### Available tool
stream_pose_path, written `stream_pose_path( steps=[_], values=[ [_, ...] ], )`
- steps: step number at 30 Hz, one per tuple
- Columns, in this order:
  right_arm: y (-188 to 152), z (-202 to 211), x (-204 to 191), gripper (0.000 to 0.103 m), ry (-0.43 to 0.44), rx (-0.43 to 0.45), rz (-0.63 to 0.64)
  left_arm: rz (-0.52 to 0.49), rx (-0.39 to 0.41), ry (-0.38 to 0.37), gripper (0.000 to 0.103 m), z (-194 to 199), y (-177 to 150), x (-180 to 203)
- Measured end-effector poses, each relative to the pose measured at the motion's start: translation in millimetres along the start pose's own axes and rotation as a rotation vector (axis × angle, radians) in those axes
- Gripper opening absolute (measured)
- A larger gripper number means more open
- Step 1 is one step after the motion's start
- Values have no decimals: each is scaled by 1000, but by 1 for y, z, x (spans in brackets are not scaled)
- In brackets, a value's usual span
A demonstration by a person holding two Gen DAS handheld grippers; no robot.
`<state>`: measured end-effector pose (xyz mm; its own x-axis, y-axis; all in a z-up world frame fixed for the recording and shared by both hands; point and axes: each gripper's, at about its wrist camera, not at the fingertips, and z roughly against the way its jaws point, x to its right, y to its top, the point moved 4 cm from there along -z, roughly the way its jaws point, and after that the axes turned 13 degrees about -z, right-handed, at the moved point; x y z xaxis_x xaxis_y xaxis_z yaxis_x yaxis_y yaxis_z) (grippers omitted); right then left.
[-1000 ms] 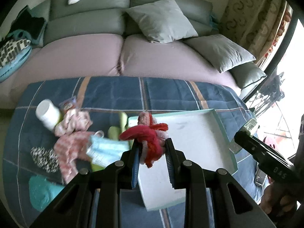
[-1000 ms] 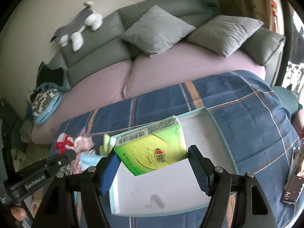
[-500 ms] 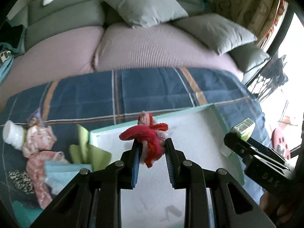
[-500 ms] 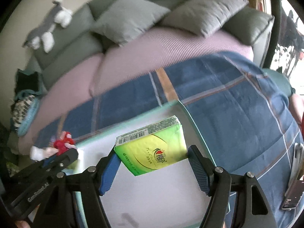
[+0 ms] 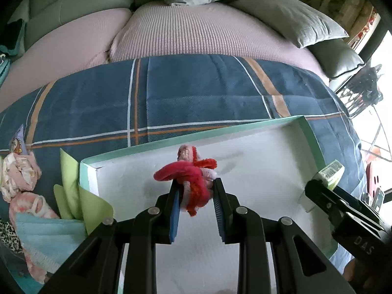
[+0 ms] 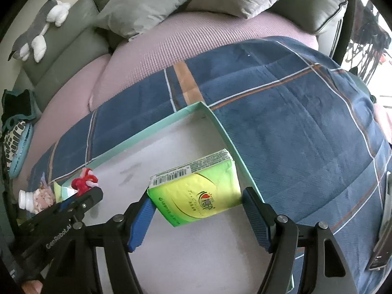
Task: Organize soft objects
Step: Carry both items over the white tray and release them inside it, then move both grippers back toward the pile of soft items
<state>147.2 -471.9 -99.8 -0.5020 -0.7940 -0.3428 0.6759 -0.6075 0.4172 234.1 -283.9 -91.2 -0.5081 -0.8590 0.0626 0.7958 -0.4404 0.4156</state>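
Note:
My left gripper [image 5: 196, 197] is shut on a red and pink fuzzy toy [image 5: 189, 175] and holds it over the left half of a white tray with a mint green rim [image 5: 245, 127]. My right gripper [image 6: 197, 208] is shut on a green tissue pack [image 6: 198, 191] and holds it over the tray's [image 6: 156, 128] right side, near its right wall. Each gripper shows in the other's view: the right one [image 5: 323, 186] with the pack, the left one [image 6: 85, 193] with the toy [image 6: 83, 181].
The tray lies on a blue plaid blanket [image 5: 196, 103] in front of a sofa with pink seat cushions [image 5: 196, 31] and grey pillows [image 6: 147, 5]. Left of the tray lie pink cloths [image 5: 22, 174], a blue face mask [image 5: 46, 235] and green sheets [image 5: 73, 196]. A plush toy [image 6: 36, 34] lies on the sofa back.
Both grippers have moved forward and lower over the tray with their loads. The tray now fills more of both views.

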Motion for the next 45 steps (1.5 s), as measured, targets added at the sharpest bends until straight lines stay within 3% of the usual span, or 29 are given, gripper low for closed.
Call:
stream_pose_path(
  steps=[8, 12, 15, 27, 28, 30, 31, 45],
  values=[
    [0, 4, -6, 74, -21, 17, 25, -9, 6, 6, 28, 5, 0, 2],
    [-1, 5, -8, 74, -34, 24, 40, -11, 16, 15, 44, 13, 3, -1],
    [-1, 3, -9, 74, -52, 22, 52, -2, 12, 24, 47, 15, 4, -5],
    [-1, 2, -9, 75, -70, 29, 75, 20, 18, 48, 48, 22, 3, -15],
    [-1, 2, -10, 78, -75, 35, 79, 21, 20, 51, 51, 22, 3, -16],
    [0, 3, -10, 83, -85, 47, 86, 23, 25, 59, 75, 23, 4, -18],
    [1, 4, -10, 83, -84, 51, 87, 24, 33, 63, 77, 24, 4, -19],
    [0, 10, -16, 83, -56, 63, 90, 63, 46, 121, 78, 32, 0, -39]
  ],
)
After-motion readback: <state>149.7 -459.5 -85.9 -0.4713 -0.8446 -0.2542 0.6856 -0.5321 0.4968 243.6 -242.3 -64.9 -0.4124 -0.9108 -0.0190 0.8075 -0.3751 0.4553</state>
